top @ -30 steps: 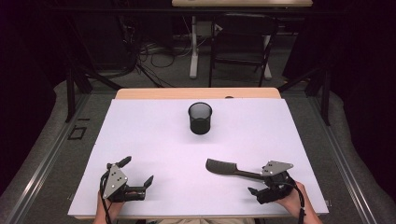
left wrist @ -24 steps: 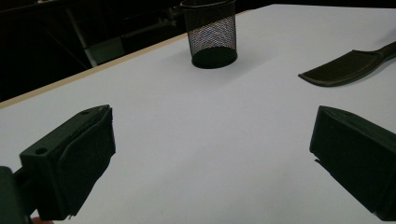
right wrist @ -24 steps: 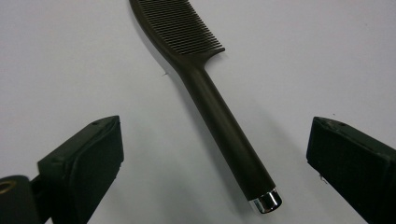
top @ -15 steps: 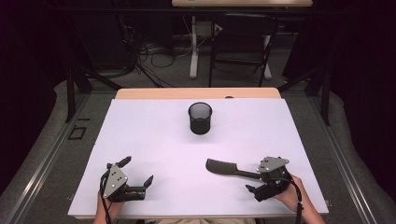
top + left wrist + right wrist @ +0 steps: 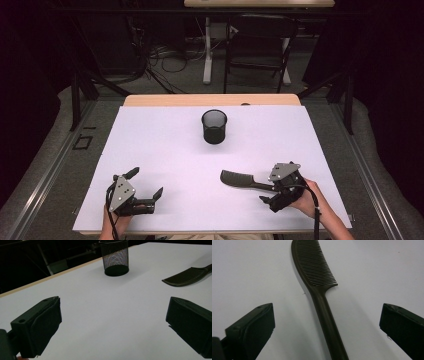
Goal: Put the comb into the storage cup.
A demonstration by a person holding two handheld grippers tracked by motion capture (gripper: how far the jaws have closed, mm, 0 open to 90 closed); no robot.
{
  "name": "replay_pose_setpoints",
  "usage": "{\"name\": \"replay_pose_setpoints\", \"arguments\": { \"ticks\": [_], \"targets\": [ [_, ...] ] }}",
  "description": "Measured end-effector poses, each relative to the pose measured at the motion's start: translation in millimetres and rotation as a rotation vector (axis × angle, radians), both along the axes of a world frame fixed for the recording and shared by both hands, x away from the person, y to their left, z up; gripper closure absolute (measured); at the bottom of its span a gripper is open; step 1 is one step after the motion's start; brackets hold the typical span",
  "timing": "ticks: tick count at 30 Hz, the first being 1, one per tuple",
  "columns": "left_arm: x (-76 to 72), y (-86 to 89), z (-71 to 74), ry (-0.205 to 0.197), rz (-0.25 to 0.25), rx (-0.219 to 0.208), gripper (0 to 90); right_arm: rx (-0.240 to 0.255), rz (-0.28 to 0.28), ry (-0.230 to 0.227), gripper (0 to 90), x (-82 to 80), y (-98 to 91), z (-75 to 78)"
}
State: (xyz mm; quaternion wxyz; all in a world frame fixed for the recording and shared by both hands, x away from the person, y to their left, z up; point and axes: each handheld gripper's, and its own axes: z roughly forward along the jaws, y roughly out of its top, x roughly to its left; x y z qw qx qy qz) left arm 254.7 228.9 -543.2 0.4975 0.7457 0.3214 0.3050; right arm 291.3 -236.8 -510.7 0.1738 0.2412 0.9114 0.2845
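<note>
While its two jaws stand wide apart, the right claw [image 5: 325,325] straddles the handle of a dark comb [image 5: 318,287] without pressing on it; the jaws have just been opening, and the comb lies flat on the white surface [image 5: 372,272] between them, clear of both pads. In the right gripper view the comb's handle runs up the middle from the bottom edge, its toothed head pointing away from the claw, teeth to the view's right. Seen from the high view, the right claw [image 5: 270,192] sits near the front right part of the surface [image 5: 165,145], held in the person's right hand [image 5: 305,197], with a grey three-cornered plate on top. The comb [image 5: 242,180] stretches from that claw toward the middle of the surface, its head at the far end from the hand.

At the front left, the left claw [image 5: 147,185] rests in the person's left hand [image 5: 117,217], its jaws likewise spread wide with nothing between them but bare surface. The left gripper view looks along those jaws to the comb's head [image 5: 186,277] at the right. Farther back, well apart from both claws and from the comb, a black mesh cup [image 5: 214,126] stands upright near the middle of the surface.
</note>
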Motion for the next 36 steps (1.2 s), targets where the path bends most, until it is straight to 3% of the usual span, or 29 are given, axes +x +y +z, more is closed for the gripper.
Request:
{"name": "replay_pose_setpoints", "arguments": {
  "ticks": [12, 23, 30, 32, 36],
  "targets": [
    [0.8, -1.1, -0.2, 0.003, -0.005, 0.0, 0.1, -0.082, 0.076, 0.068, 0.0, 14.7, 16.3, -1.4],
    [-0.2, -1.2, 0.3, -0.001, -0.006, -0.003, 0.1, -0.16, 0.101, 0.113, 0.7, 27.0, 31.4, -3.4],
    [-0.3, -1.0, 0.4, -0.003, -0.01, -0.002, 0.1, -0.221, 0.135, 0.14, 20.2, 36.0, 39.9, -2.9],
    [-0.5, -1.1, 0.5, -0.003, -0.012, 0.002, 0.1, -0.248, 0.151, 0.154, 35.4, 37.3, 43.1, -2.4],
    [0.1, -1.2, 0.1, 0.0, -0.012, -0.004, 0.1, -0.314, 0.183, 0.177, 49.2, 38.9, 50.5, -2.9]
  ]
}}
